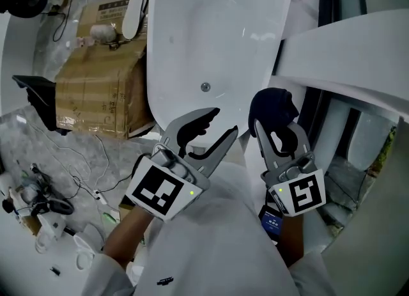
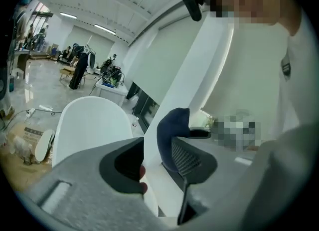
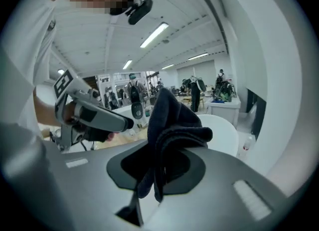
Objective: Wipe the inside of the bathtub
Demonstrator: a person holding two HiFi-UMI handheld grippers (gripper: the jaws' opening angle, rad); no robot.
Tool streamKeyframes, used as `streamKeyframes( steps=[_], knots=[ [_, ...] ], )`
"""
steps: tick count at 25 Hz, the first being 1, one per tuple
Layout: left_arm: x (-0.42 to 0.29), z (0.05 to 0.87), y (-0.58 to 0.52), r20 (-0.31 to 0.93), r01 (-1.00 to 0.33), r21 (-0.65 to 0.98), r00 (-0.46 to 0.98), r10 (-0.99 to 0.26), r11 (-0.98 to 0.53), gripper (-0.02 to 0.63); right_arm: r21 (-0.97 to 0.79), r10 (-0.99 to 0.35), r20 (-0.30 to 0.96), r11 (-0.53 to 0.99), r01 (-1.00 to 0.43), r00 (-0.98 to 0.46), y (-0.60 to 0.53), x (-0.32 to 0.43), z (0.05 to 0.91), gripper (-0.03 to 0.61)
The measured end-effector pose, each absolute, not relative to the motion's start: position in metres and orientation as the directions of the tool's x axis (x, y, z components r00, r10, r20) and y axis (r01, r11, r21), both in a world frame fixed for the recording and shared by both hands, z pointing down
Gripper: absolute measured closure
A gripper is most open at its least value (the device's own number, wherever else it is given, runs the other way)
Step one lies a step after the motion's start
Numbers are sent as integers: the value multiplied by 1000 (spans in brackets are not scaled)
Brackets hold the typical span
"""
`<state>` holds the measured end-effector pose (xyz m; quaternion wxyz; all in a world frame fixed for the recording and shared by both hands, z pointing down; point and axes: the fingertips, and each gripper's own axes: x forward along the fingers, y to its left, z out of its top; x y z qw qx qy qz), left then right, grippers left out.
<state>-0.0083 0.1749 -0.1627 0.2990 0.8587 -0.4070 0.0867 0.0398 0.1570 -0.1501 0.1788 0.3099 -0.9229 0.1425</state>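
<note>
Right gripper (image 1: 276,132) clamped on cloth (image 1: 271,104), at the near-right rim of tub (image 1: 217,45). Basin lies ahead, long axis running away. Left gripper (image 1: 225,122) jaws apart, empty, at tub's near rim.

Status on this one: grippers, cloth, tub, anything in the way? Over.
Left gripper open, empty. Right gripper shut on dark cloth. Both held at the bathtub's near end. Nothing seen blocking the tub.
</note>
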Motion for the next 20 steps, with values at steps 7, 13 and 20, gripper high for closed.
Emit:
streamKeyframes(
  steps=[7, 13, 20],
  knots=[
    [-5, -157, 177, 411, -685, 413, 729, -548, -601, 383, -12, -462, 504, 841, -540, -730, 181, 5, -119, 518],
    [5, -140, 189, 412, -664, 465, 748, -521, -586, 345, 3, -401, 558, 877, -481, -727, 201, -13, -104, 518],
    [2, -111, 189, 465, -704, 404, 708, -531, -584, 337, -35, -362, 580, 884, -467, -730, 207, -25, -83, 518]
  ],
)
